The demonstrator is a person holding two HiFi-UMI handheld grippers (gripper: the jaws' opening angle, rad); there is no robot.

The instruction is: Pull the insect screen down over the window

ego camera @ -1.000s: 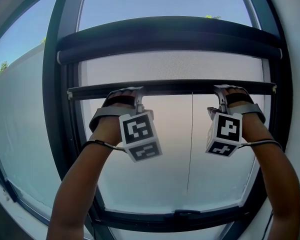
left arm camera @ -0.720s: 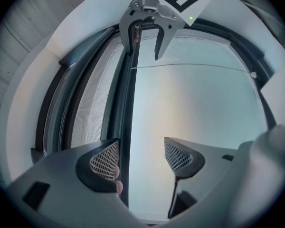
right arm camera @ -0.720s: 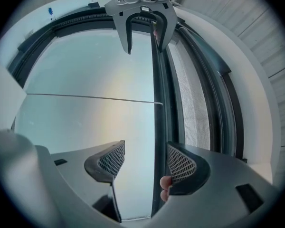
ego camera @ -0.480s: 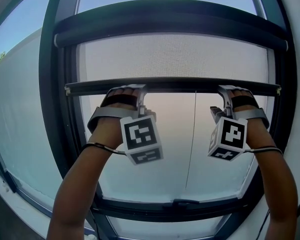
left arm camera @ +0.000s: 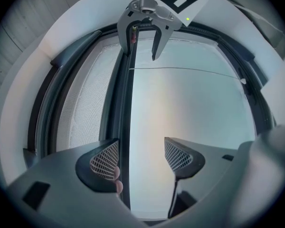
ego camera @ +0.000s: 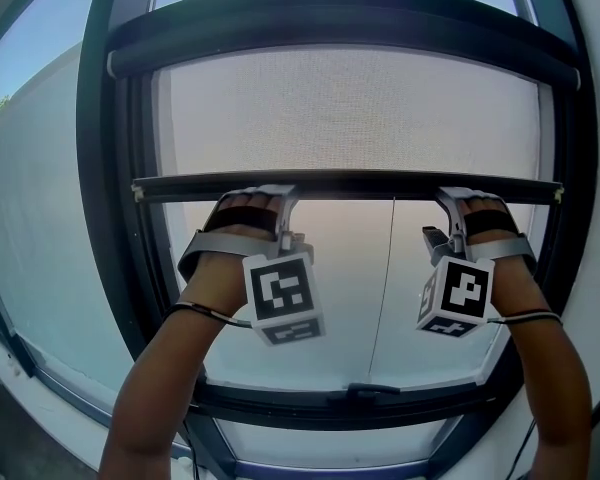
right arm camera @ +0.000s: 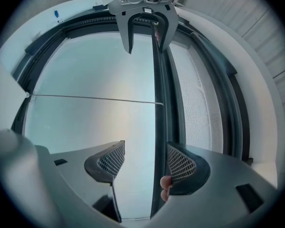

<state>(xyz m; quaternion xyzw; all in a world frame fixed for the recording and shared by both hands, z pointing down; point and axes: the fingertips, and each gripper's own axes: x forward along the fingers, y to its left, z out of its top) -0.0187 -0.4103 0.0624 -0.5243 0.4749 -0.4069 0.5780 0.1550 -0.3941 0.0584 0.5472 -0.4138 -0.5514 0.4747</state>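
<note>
Nearest to us, low in the head view, we see the left forearm (ego camera: 165,368) and the right forearm (ego camera: 552,368) raised towards the window, each with a thin cable looped at the wrist. Just above them sit the marker cubes, and beyond those the left gripper (ego camera: 283,192) and the right gripper (ego camera: 446,196) reach up to the dark pull bar (ego camera: 345,183) of the insect screen (ego camera: 350,108).

In the left gripper view we find the jaws wide apart. The bar runs between them, close against the left pad, with a clear gap to the other pad. The right gripper view mirrors this: its jaws are wide apart too, with the bar hard by the right pad. Neither pair is clamped on the bar. Fingertips (right arm camera: 165,186) show beside the bar in both gripper views.

The bar lies level about halfway down the opening. The pale mesh is stretched from the dark roller housing (ego camera: 340,33) down to the bar, covering the upper half. Below the bar the glass is bare, and a thin cord (ego camera: 388,278) drops from the bar to the bottom rail (ego camera: 280,408). The dark window frame (ego camera: 92,168) surrounds it all. Farthest off we make out a grey wall (ego camera: 30,248) and blue sky (ego camera: 40,48).
</note>
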